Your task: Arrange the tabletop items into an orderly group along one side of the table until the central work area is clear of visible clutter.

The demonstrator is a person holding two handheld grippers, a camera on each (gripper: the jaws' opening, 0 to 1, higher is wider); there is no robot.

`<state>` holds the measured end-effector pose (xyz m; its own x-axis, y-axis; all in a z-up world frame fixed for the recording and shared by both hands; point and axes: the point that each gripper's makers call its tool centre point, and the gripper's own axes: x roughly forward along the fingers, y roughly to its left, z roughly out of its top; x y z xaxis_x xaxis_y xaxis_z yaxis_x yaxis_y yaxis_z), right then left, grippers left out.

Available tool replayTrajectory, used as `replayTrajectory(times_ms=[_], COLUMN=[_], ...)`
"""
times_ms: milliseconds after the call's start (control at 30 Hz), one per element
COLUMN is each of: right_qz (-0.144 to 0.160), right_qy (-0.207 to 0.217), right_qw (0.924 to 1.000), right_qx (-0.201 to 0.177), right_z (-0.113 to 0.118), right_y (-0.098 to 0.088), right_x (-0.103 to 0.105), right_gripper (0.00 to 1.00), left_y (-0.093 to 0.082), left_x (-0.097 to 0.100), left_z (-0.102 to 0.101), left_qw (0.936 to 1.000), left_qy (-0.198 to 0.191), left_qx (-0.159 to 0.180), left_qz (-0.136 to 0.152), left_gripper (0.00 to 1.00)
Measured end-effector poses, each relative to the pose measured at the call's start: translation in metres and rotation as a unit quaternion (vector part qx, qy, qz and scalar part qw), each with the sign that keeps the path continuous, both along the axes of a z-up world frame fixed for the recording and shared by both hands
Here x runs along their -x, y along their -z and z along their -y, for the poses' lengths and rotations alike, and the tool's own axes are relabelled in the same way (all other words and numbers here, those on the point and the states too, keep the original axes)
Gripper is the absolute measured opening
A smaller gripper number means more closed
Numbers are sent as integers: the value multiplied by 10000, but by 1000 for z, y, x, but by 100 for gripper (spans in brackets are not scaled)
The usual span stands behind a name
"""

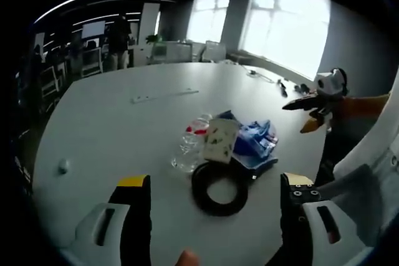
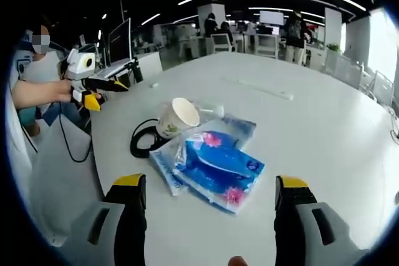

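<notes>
Listing what lies on the white counter, item by item:

Cluster place: all items lie touching or overlapping in one heap on the counter, ahead of both grippers.
Paper cup: paper cup with a leaf print, tipped on its side, mouth open toward the right gripper view; it rests against the cable coil and the bottle.
Cable coil: black cable coil, nearest item in the left gripper view, just beside the cup and the blue packs.
Bottle: clear plastic bottle lying flat, a red mark on it, possibly a label; partly hidden behind the cup.
Blue packs: blue tissue packs in clear wrap, flat, overlapping each other, nearest item in the right gripper view.
Strip: long white strip lying apart, on the far side of the heap.
Small object: small pale lump near the left counter edge, too small to identify.
Left gripper: left gripper, fingers spread wide, holding nothing, near the coil.
Right gripper: right gripper, fingers spread wide, holding nothing, near the blue packs.
</notes>
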<state>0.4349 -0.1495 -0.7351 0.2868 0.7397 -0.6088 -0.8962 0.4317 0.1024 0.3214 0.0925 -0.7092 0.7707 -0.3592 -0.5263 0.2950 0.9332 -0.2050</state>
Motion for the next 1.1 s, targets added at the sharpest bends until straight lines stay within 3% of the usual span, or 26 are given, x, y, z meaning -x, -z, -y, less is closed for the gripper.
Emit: replayTrajectory(times_ms=[1100], right_qz=[-121], right_qy=[-138], right_qw=[9998], right_qx=[-97], right_z=[-38], right_y=[2], right_x=[-4], right_gripper=[80], left_y=[6], left_x=[-22], left_z=[4], left_qw=[9998], left_qy=[196], left_qx=[25], left_qz=[-13], left_gripper=[82])
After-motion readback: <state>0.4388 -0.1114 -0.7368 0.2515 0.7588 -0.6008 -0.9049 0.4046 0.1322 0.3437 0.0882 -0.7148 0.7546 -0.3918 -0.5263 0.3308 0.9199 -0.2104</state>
